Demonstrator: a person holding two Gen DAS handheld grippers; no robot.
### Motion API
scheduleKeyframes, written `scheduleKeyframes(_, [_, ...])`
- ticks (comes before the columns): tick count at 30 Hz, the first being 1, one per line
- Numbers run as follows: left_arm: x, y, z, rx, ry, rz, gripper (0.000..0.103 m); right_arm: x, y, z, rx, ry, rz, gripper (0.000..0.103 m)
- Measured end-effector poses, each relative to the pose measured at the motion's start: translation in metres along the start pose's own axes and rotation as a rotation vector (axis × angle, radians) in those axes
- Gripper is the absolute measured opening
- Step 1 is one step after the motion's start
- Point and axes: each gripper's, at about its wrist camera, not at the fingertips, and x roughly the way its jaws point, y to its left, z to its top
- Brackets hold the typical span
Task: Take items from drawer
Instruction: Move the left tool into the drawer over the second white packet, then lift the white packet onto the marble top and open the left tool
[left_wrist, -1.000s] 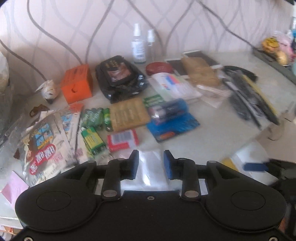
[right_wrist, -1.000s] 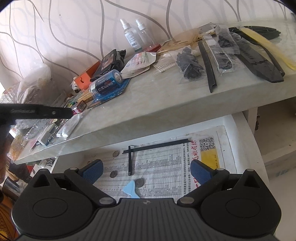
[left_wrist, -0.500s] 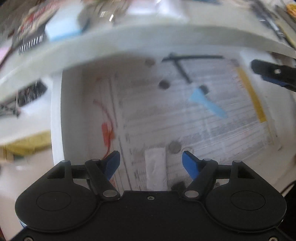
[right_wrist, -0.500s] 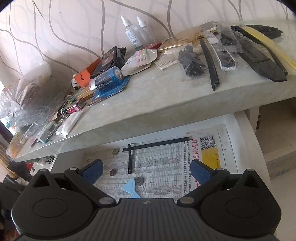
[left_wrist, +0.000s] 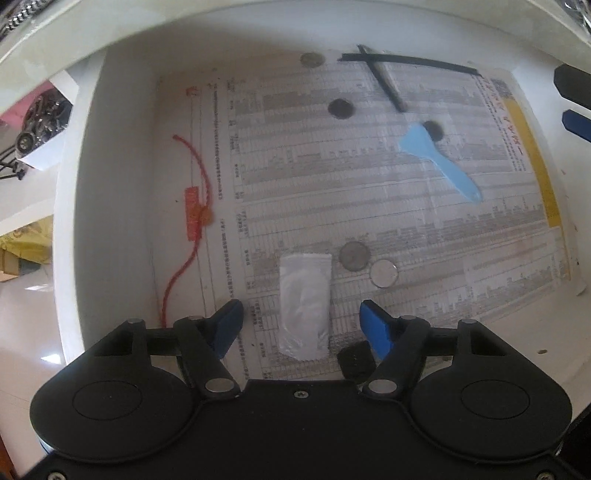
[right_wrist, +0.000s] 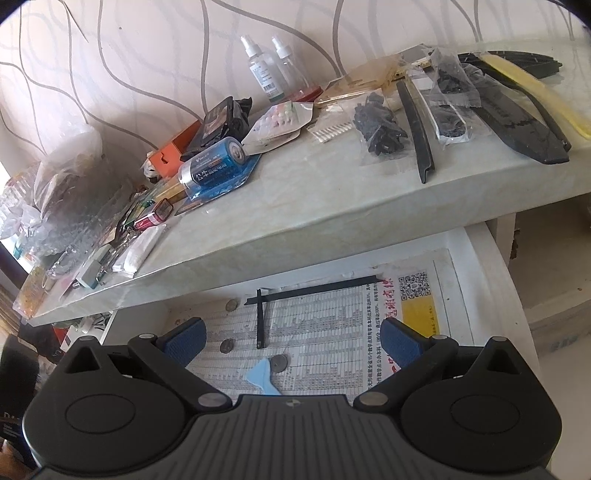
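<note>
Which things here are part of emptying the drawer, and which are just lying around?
Job: drawer, white packet between the closing left gripper pads, blue scraper, coins, red cord.
Lying about: battery, spray bottles, orange box.

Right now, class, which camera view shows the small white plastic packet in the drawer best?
The left wrist view: the white plastic packet lies whole on the paper lining, between the closing left gripper's fingers, untouched. The right wrist view does not show it.
</note>
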Motion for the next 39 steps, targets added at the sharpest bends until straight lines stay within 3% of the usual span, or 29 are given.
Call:
scheduleKeyframes(3, [-0.002,0.004,-0.003,-0.006,-0.022,-0.003,0.067,0.0,0.0,0.0,-0.001,-0.003,0.001,0.103])
scheduleKeyframes(5, [-0.004,0.005,-0.005,0.008,-0.046,0.009,0.058,0.0,0.0,0.0,-0.002,-0.002,0.001,0.103])
scheduleKeyframes(7, [-0.007,0.008,-0.008,0.006,-0.065,0.013,0.039,0.0,0.0,0.0,-0.001,-0.001,0.0,0.103])
scheduleKeyframes(9, [-0.01,0.011,-0.011,0.003,-0.076,0.015,0.026,0.0,0.0,0.0,0.0,-0.002,-0.001,0.103])
scheduleKeyframes(10, [-0.012,0.011,-0.011,0.004,-0.076,0.013,0.024,0.0,0.0,0.001,0.0,-0.001,-0.002,0.103])
scheduleKeyframes(15, [-0.022,0.008,-0.015,0.013,-0.087,-0.012,0.023,0.0,0.0,0.0,0.001,0.001,-0.006,0.103])
scheduleKeyframes(24, [-0.082,-0.01,0.0,0.06,-0.225,-0.068,0.023,0.0,0.0,0.0,0.004,0.001,-0.006,0.103])
scheduleKeyframes(32, [-0.147,-0.041,0.048,0.175,-0.464,-0.051,0.023,0.0,0.0,0.0,0.003,-0.001,-0.006,0.103])
scheduleKeyframes(39, [-0.123,-0.055,0.1,0.188,-0.467,-0.044,0.023,0.0,0.0,0.001,0.005,-0.002,-0.007,0.103])
